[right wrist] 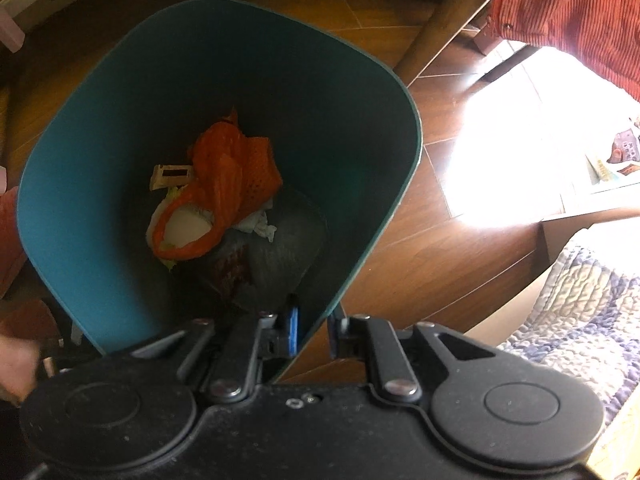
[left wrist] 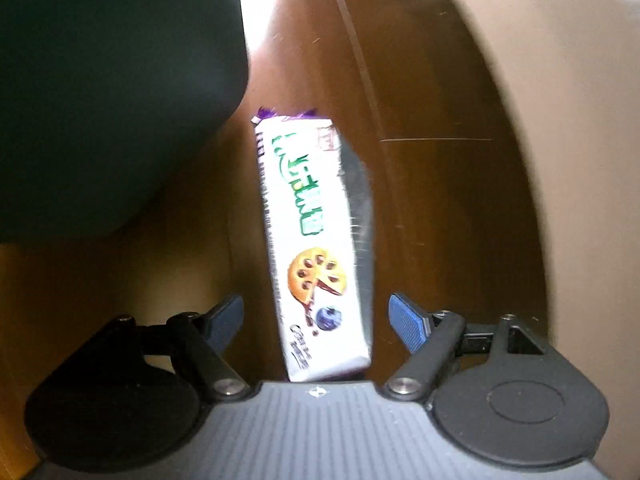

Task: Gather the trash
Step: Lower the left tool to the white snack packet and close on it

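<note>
Both views are bending strongly at the edges, as fisheye pictures do. In the left wrist view the light is dim and warm; a bright strip is glaring on the wooden floor [left wrist: 256, 20] at the top, and the snack packet [left wrist: 310, 240] is smearing with motion blur, its print hard to read. A large dark shape at upper left is lying in deep shadow. In the right wrist view sunlight is blowing out a white patch on the floor boards [right wrist: 512, 152] at right, while the inside of the teal bin [right wrist: 100, 200] is darkening toward its bottom.
</note>
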The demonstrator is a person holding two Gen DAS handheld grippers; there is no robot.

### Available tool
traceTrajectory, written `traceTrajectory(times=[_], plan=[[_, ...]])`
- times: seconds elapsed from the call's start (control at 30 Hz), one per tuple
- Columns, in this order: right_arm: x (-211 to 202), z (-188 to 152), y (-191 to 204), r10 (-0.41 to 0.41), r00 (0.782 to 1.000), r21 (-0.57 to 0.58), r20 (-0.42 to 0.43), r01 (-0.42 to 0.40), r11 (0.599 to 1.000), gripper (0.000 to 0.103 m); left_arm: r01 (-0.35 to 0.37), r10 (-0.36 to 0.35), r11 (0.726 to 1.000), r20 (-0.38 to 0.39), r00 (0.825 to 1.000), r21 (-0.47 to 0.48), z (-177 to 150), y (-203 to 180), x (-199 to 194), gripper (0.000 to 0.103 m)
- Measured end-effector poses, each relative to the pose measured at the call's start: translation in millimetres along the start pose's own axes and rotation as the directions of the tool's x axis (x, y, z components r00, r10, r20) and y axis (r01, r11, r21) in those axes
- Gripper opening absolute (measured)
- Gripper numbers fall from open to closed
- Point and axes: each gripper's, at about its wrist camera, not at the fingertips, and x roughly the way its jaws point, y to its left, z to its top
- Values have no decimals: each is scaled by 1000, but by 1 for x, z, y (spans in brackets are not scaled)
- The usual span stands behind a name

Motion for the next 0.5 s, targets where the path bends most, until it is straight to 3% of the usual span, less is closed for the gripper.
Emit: traceTrajectory(times=[0.23,0.33,0.4,0.43,0.5], plan=[[9,-6,-9,42,999,36,6,-42,998,13,-45,40,998,-111,993,-45,11,5,51,79],[14,-10,-10,61,998,51,14,-62,997,13,-57,50,997,-119,992,-57,10,10,56,78],[18,-14,-10,72,997,58,18,-73,996,13,-54,46,996,-118,992,-64,10,12,57,63],[19,-15,-11,75,997,64,21,-76,995,12,-58,50,996,-121,991,-66,9,12,57,44],[22,-17,-12,76,997,70,23,-78,995,12,-61,51,995,-118,992,-82,10,12,55,42]])
